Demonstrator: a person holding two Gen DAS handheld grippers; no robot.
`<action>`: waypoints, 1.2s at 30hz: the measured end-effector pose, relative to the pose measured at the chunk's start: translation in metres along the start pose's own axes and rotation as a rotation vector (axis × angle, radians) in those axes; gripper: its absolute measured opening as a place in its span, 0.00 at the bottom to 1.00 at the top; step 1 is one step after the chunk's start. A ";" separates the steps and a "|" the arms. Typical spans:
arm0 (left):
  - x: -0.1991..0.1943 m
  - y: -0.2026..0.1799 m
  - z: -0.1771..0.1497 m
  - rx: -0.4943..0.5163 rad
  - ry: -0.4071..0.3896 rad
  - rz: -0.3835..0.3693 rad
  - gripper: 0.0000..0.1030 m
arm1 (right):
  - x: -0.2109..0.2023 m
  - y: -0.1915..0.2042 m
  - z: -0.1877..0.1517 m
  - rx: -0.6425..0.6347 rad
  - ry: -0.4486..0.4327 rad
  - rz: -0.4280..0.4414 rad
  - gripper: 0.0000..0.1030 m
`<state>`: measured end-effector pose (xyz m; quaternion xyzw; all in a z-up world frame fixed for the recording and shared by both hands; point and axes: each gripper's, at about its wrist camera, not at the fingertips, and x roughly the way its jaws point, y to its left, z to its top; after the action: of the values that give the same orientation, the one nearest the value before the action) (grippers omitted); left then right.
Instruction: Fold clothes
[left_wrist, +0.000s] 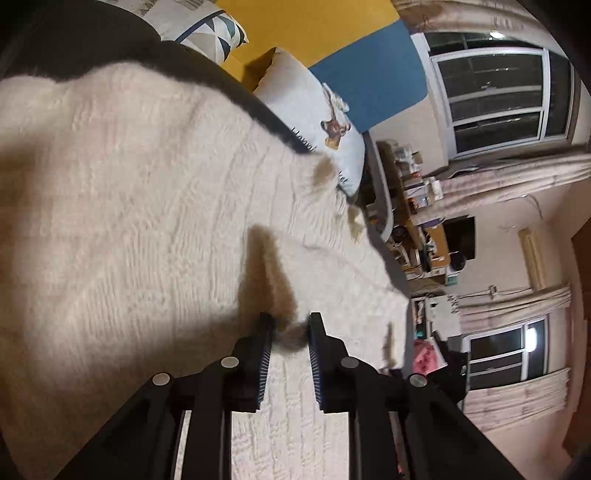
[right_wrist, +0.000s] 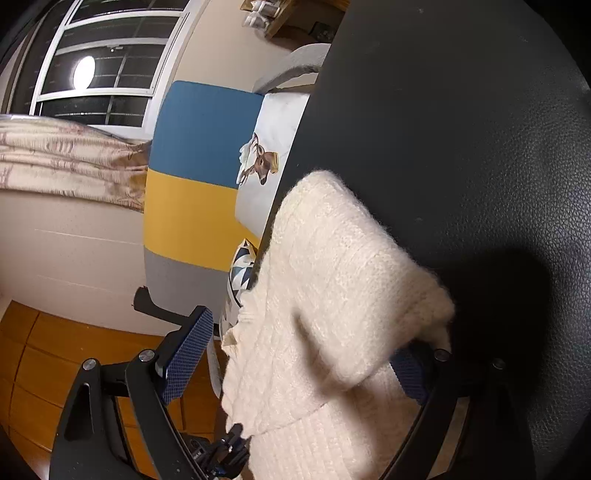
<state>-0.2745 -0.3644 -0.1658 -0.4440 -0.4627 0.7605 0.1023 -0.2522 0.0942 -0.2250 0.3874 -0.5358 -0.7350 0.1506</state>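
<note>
A cream knit sweater (left_wrist: 140, 206) lies spread over a black leather-like surface (left_wrist: 92, 37) and fills most of the left wrist view. My left gripper (left_wrist: 290, 326) hovers low over its knit, jaws a narrow gap apart, with only shadowed fabric beneath and nothing pinched between the pads. In the right wrist view a folded part of the sweater (right_wrist: 332, 295) rests on the black surface (right_wrist: 461, 147). My right gripper (right_wrist: 299, 363) stands wide open around that fold. Its left finger (right_wrist: 188, 354) is clear of the cloth, and the right finger (right_wrist: 410, 373) is partly hidden under it.
A deer-print pillow (left_wrist: 314, 110) and a geometric-print pillow (left_wrist: 207, 29) lie beyond the sweater, against a blue, yellow and grey headboard (right_wrist: 199, 166). A cluttered desk (left_wrist: 413, 192), windows (left_wrist: 495, 96) with curtains, and a wooden floor (right_wrist: 44, 362) surround the bed.
</note>
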 end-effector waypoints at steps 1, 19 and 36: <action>0.002 -0.002 0.003 0.002 0.010 -0.004 0.18 | 0.000 -0.001 0.000 -0.002 0.003 -0.003 0.89; -0.035 0.025 0.000 -0.084 -0.043 -0.086 0.20 | -0.005 0.008 -0.013 -0.078 0.068 -0.034 0.89; -0.092 0.057 -0.026 -0.083 -0.189 0.027 0.22 | 0.042 0.163 -0.222 -1.285 0.292 -0.276 0.87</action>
<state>-0.1868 -0.4319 -0.1623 -0.3806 -0.4953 0.7804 0.0294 -0.1490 -0.1439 -0.1230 0.3812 0.0885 -0.8602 0.3269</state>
